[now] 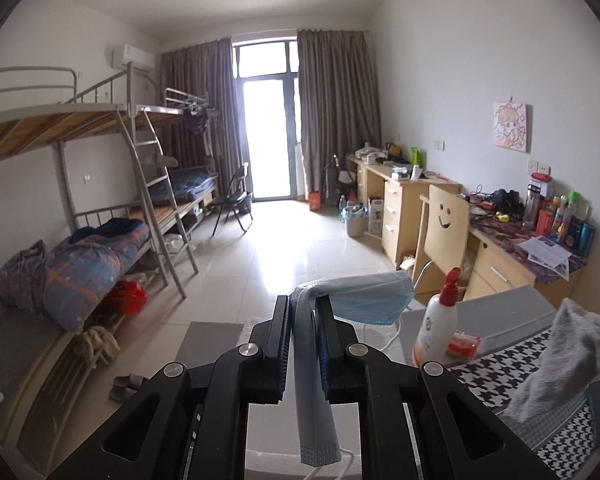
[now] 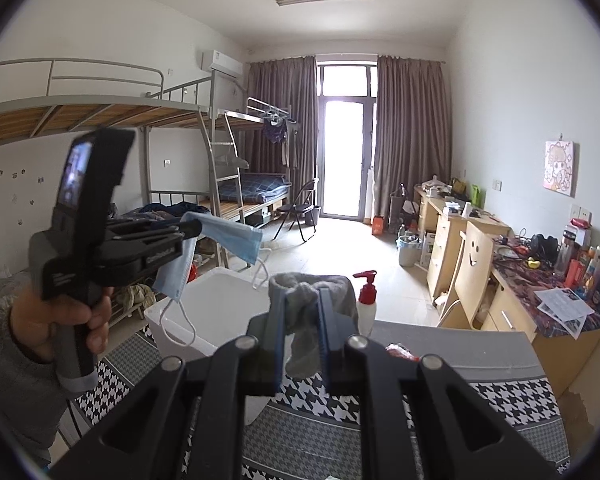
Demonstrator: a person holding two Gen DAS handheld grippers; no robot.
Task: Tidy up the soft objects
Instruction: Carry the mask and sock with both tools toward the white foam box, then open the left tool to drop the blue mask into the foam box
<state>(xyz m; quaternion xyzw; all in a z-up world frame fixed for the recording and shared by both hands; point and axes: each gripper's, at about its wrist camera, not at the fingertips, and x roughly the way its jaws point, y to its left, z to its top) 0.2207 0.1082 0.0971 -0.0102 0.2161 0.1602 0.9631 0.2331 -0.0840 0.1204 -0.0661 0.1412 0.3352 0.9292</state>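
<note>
My left gripper (image 1: 302, 308) is shut on a light blue face mask (image 1: 364, 300), which folds over the fingertips and trails down between the jaws. Seen from the right wrist view, that left gripper (image 2: 194, 227) is held in a hand at left, with the face mask (image 2: 224, 236) drooping above a white bin (image 2: 204, 312). My right gripper (image 2: 302, 300) is shut on a grey sock (image 2: 308, 312), bunched over its tips and hanging below. The grey sock (image 1: 564, 356) also shows at the right edge of the left wrist view.
A table with a houndstooth cloth (image 2: 500, 396) lies below both grippers. On it stand a white pump bottle with a red cap (image 2: 366, 300) and a small red packet (image 2: 400, 352). Bunk beds (image 1: 100, 200) line the left wall, desks (image 1: 500, 248) and a wooden chair (image 1: 444, 224) the right.
</note>
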